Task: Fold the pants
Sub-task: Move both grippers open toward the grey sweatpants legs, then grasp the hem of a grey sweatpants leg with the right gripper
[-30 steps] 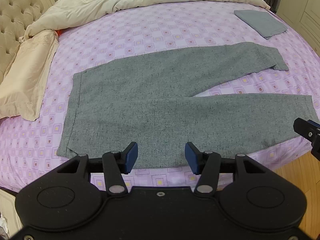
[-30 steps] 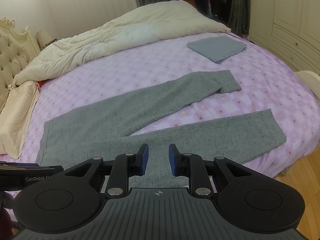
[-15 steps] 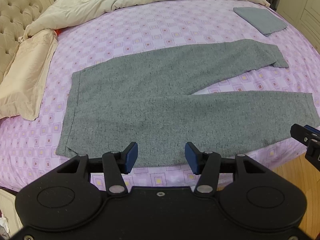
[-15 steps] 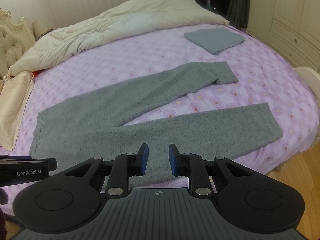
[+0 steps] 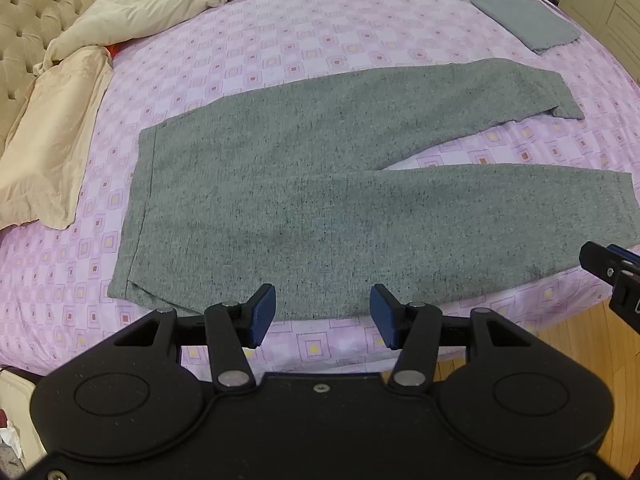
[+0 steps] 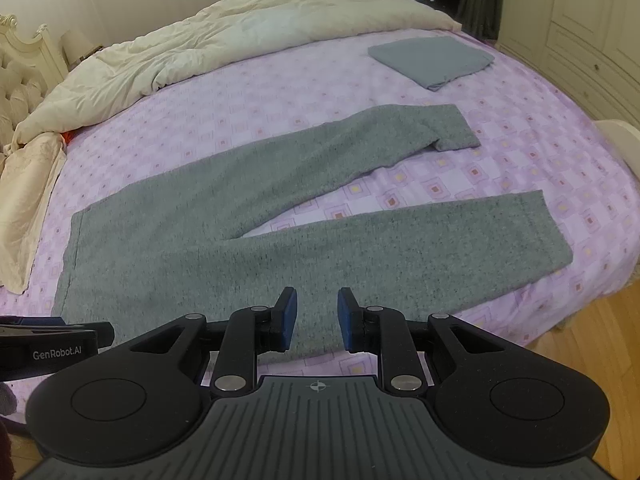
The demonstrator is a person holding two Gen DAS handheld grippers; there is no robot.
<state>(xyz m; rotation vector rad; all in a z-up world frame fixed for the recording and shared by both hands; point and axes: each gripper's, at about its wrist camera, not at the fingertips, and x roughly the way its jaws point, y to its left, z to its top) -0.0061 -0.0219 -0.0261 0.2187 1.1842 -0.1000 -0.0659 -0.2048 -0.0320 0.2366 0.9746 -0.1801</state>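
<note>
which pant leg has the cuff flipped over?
The far leg, nearer the folded blue-grey cloth: its cuff end is doubled back. The near leg, by the bed edge, lies flat with a straight hem.

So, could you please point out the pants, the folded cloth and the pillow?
pants (image 5: 320, 200), left wrist view, seat area.
folded cloth (image 6: 432, 60), right wrist view, its middle.
pillow (image 5: 52, 140), left wrist view, its middle.
</note>
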